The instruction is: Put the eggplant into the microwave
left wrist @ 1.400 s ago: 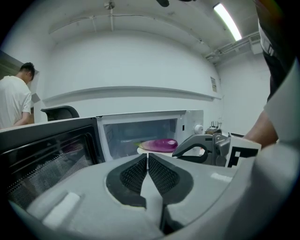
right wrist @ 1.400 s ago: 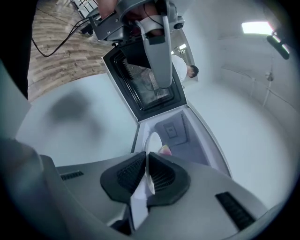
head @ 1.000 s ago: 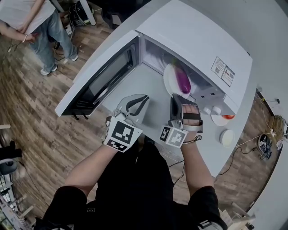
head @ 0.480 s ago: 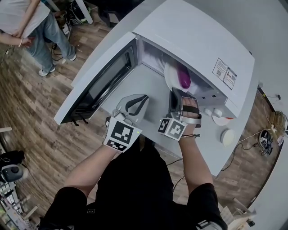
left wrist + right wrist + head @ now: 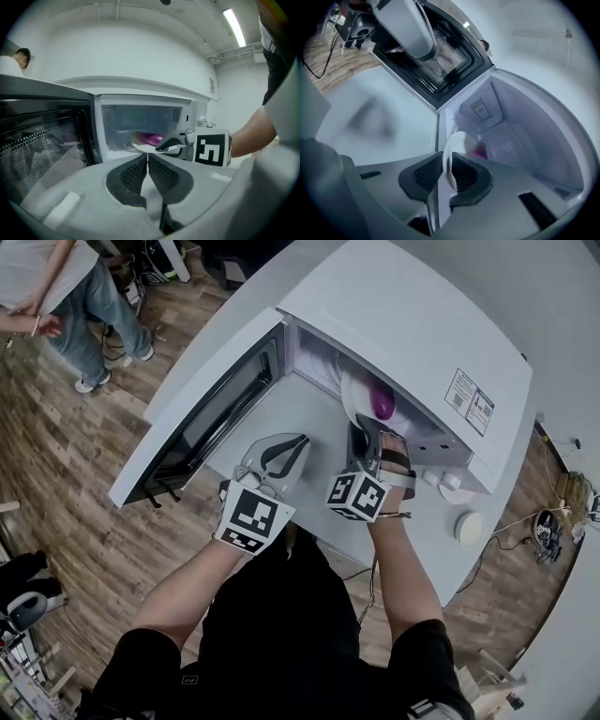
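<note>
Right gripper (image 5: 449,171): jaws a little apart and just been opening. The plate (image 5: 452,145) rim stands between the pads, which look slack on it, so I judge this a release. The rim was the handle, which spared the eggplant (image 5: 382,401) a squeeze. The eggplant lies on the plate inside the microwave (image 5: 412,324), near the mouth. The door (image 5: 206,413) is swung wide, leaving the opening free. Left gripper (image 5: 147,164): jaws pressed together, empty, parked in front, apparently clear of the work.
</note>
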A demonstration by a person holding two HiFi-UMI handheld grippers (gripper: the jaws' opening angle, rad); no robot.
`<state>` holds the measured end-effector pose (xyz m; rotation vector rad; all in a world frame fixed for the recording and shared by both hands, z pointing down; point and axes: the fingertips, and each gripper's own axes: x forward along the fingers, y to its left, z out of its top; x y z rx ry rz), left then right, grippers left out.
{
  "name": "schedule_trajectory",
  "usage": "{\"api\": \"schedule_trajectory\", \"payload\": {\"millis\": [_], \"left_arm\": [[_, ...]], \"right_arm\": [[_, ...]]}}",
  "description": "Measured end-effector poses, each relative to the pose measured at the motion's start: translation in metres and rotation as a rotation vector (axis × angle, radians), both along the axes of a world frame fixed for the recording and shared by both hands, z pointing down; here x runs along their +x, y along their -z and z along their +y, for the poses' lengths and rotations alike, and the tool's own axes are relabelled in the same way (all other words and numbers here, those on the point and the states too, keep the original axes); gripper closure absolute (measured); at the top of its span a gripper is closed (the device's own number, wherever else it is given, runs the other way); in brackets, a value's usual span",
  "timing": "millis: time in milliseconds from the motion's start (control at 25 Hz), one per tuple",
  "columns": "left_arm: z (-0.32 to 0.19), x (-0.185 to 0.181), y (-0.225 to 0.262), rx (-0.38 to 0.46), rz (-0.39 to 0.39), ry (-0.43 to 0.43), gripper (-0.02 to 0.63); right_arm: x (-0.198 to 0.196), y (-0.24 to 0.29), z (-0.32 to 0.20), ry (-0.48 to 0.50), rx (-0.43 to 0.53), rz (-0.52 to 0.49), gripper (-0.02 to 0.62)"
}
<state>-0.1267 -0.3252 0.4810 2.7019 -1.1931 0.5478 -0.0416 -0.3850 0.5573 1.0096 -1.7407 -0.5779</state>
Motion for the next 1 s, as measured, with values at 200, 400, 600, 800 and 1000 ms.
{"api": "schedule_trajectory", "payload": {"millis": [200, 400, 600, 800, 1000], "left_arm": [[-0.003, 0.003, -0.002, -0.003, 0.009, -0.005, 0.587], [-0.001, 0.004, -0.004, -0.011, 0.008, -0.010, 0.587], [-0.002, 0.000, -0.003, -0.017, 0.005, -0.006, 0.586], [-0.003, -0.003, 0.002, -0.029, -0.008, -0.008, 0.586], [-0.006, -0.007, 0.009, -0.038, -0.027, -0.018, 0.586]], "right_arm": [[0.003, 0.008, 0.007, 0.012, 0.018, -0.016, 0.483], [0.015, 0.012, 0.019, -0.026, 0.015, -0.038, 0.512], [0.017, 0.011, 0.010, -0.056, -0.001, -0.064, 0.543], [0.015, 0.009, -0.006, -0.086, -0.032, -0.105, 0.543], [0.012, 0.009, -0.024, -0.116, -0.058, -0.130, 0.543]]}}
